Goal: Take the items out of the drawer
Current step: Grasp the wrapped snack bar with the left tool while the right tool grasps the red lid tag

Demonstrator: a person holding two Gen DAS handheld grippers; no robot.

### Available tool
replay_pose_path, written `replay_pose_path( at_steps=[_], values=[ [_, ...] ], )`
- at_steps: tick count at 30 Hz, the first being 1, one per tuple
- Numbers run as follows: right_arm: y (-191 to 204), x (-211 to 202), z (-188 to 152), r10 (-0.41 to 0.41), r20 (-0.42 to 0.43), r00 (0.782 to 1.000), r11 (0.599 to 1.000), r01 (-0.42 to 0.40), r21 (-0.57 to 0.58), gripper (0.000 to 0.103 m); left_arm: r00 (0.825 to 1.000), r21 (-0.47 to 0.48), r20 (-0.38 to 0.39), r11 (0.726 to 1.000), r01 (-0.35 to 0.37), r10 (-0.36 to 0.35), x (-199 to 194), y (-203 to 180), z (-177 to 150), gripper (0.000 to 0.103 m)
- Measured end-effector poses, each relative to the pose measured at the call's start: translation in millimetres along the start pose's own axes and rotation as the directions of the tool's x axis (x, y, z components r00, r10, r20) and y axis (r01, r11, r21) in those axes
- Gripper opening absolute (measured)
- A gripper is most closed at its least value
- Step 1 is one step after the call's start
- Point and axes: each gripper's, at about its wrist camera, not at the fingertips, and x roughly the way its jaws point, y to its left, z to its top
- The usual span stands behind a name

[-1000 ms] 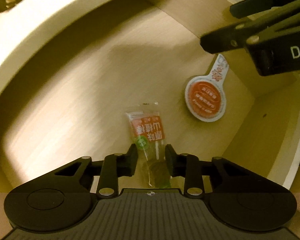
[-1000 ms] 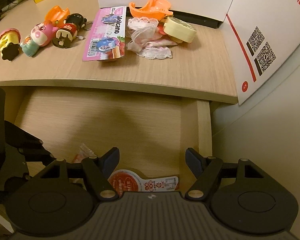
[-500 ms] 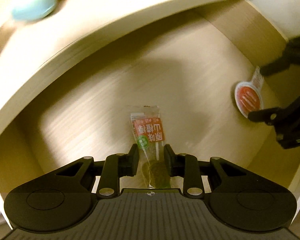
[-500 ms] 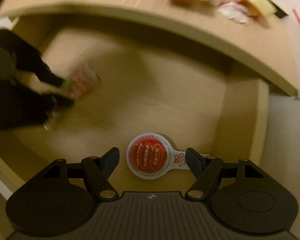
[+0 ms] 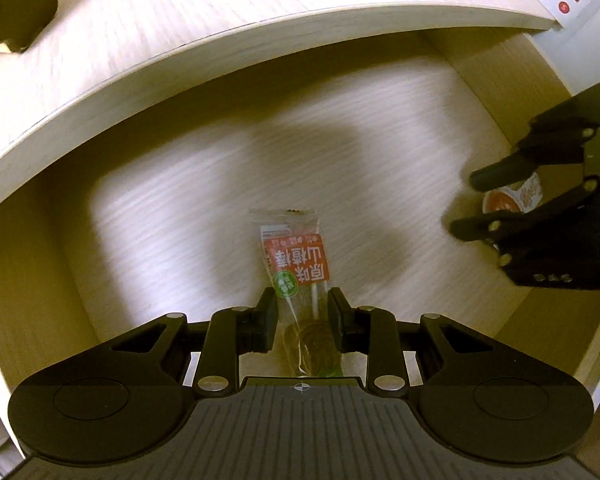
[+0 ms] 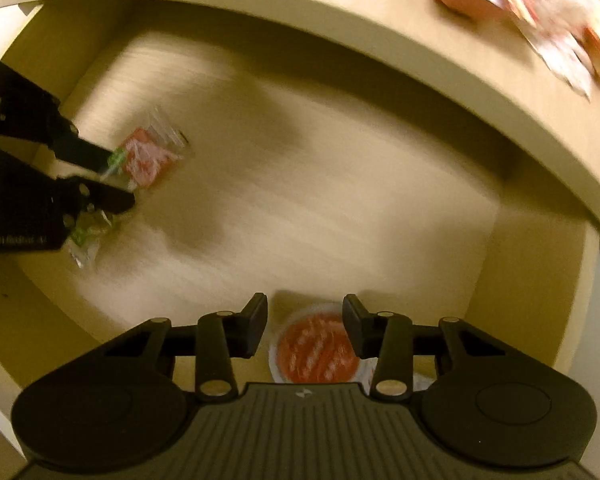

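Dim warm yellowish light, soft shadows inside the drawer (image 5: 380, 128), motion blur, strong fisheye bending at edges.

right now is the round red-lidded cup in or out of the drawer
In. The round cup sits on the drawer floor between the closing fingers of the right gripper.

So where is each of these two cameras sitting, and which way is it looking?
Left wrist: rides the left gripper, looking down into the drawer; its jaws hold the snack packet; the right gripper shows at right.
Right wrist: rides the right gripper, looking straight down; its jaws are closing around the round red-lidded cup; the left gripper shows at left.
Shared: drawer, both items, both grippers.
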Motion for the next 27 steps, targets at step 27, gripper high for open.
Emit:
replay_pose_path(
  at_steps=[27],
  values=[
    [-12, -8, -22, 0.017, -0.072, 0.997, 0.997, -0.021, -0.069, 0.075, 1.000, -0.022, -0.004, 1.000, -0.018, 0.018, 10, -16, 8, 0.031]
  ],
)
